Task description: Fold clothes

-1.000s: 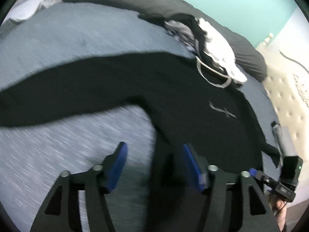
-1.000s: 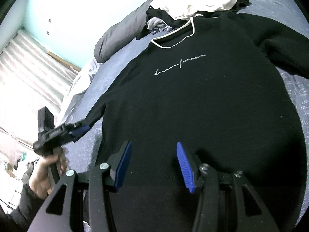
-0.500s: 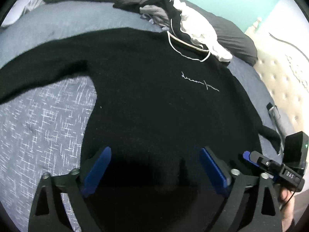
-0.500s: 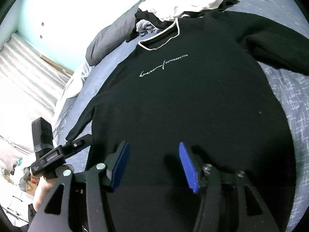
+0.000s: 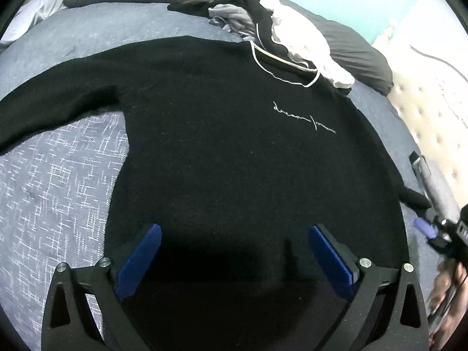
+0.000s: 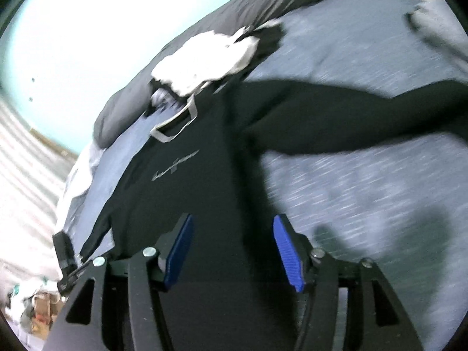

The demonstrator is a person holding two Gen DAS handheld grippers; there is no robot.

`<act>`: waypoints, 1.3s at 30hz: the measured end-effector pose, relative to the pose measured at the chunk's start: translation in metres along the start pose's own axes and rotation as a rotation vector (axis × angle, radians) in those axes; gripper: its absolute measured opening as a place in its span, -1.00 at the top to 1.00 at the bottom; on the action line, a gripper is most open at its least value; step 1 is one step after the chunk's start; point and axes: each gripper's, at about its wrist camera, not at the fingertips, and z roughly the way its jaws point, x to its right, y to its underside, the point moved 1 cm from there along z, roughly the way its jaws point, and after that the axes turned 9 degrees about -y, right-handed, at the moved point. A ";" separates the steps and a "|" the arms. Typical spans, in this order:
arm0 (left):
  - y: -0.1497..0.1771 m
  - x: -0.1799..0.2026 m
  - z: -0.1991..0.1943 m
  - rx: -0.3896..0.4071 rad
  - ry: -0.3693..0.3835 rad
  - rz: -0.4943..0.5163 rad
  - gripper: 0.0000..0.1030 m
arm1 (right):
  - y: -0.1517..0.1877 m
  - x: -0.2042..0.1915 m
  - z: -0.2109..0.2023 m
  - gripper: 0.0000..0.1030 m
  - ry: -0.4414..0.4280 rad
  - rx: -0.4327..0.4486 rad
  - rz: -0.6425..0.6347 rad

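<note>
Lying flat, one black sweatshirt [image 5: 234, 152], two open tongs

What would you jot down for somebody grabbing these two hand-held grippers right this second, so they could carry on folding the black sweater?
Left gripper: open wide, holding nothing, over the hem end of the black sweater.
Right gripper: jaws opening, nothing pinched, above the sweater's side edge.
Sweater: spread face up on the blue-grey bedspread, both sleeves stretched outward, white-trimmed collar toward the clothes pile.
Done: laid flat.
Left: no fold is visible yet; probably bring the sleeves in, then fold the body.
</note>
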 end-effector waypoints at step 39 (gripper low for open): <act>-0.006 0.017 0.002 0.013 0.059 0.002 -0.99 | -0.076 0.171 -0.114 0.81 0.433 0.094 0.084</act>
